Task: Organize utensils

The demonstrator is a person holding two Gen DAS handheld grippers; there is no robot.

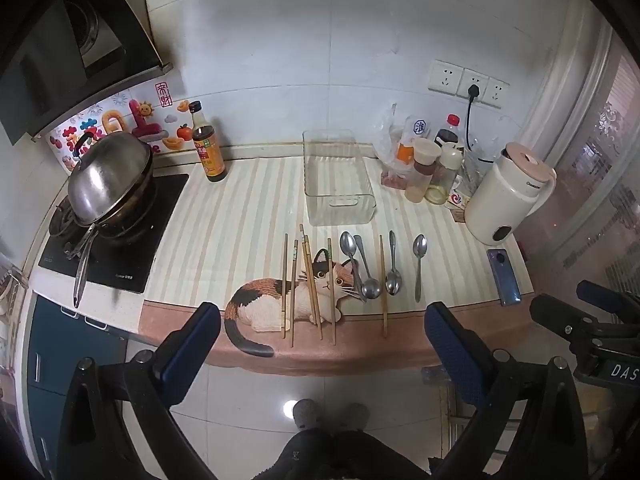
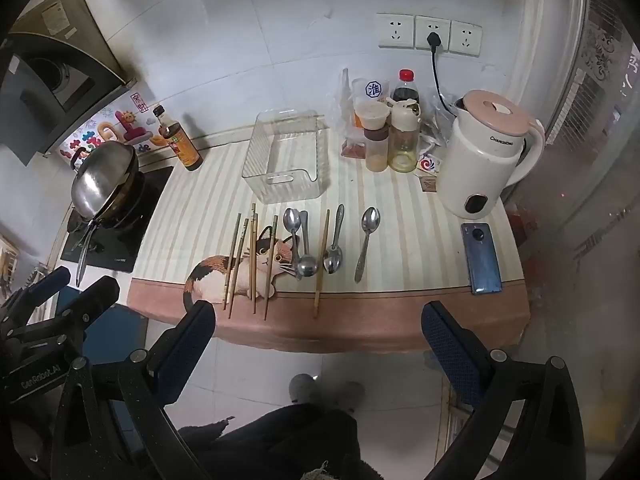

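Left wrist view:
Tech A: State of left tool (image 1: pixel 320 344) and right tool (image 2: pixel 318 342)?
Tech B: Both spread wide, nothing between the fingers, held off the counter (image 1: pixel 240 208) edge.
Tech A: Utensil positions?
Tech B: Wooden chopsticks (image 1: pixel 308 284) and metal spoons (image 1: pixel 372 268) lie in a row on the striped cat-print mat (image 1: pixel 224 216), just in front of the empty clear plastic bin (image 1: pixel 338 178).

Dim, greyish light in both views. Bright glare spot on shiny white floor tiles (image 1: pixel 289 408). Edges bend & go black; corners blurry.
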